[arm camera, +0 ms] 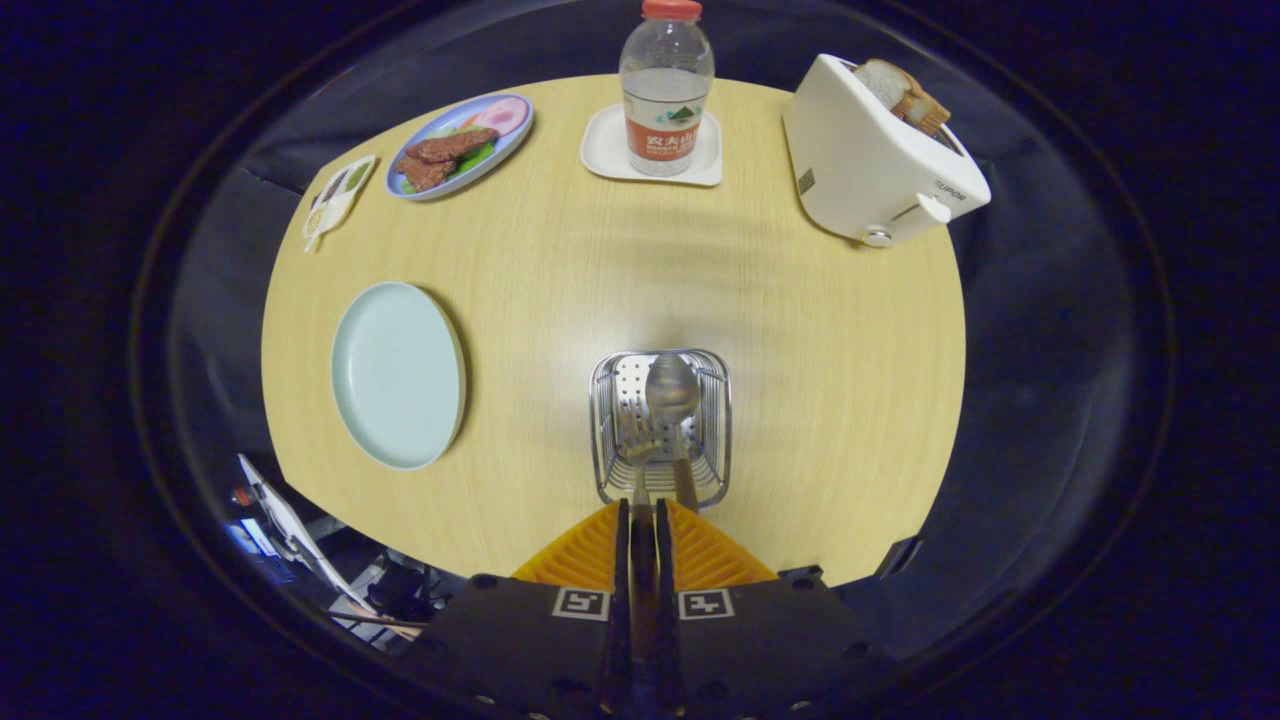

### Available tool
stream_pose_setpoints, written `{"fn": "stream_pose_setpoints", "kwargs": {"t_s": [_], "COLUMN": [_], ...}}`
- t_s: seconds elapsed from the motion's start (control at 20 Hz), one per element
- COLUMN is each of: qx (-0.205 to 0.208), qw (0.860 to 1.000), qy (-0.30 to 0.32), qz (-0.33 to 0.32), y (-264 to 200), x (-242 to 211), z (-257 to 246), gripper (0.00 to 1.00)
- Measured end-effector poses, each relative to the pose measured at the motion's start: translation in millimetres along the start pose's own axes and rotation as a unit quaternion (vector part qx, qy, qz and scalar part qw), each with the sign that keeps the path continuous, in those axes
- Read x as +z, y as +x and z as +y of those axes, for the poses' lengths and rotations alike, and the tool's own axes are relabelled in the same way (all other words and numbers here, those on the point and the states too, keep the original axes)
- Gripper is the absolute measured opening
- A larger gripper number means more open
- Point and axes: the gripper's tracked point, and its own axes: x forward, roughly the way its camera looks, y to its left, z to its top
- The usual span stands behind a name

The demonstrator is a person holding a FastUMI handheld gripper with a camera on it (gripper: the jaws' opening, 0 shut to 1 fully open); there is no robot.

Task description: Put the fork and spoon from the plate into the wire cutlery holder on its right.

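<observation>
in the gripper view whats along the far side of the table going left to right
small white card → blue-rimmed oval plate of meat and greens → clear plastic water bottle with red cap on a white square tray → white toaster holding bread slices

My gripper (641,512) sits closed on the fork (638,450) handle above the holder (660,428), where the spoon (673,392) stands too, with the pale plate (398,374) left of it on the tabletop (560,270).
</observation>
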Motion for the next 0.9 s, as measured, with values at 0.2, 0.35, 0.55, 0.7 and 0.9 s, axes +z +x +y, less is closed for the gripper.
{"fn": "stream_pose_setpoints", "kwargs": {"t_s": [0.2, 0.35, 0.55, 0.7, 0.9], "qx": [-0.002, 0.006, 0.006, -0.002, -0.022], "qw": [0.998, 0.993, 0.981, 0.963, 0.928], "qy": [-0.014, -0.01, 0.002, 0.019, 0.017], "qz": [-0.065, -0.114, -0.194, -0.269, -0.373], "y": [-11, -26, -55, -89, -141], "x": [16, 23, 31, 38, 38], "z": [4, 10, 23, 33, 50], "gripper": [0.11, 0.28, 0.53, 0.85, 0.95]}}
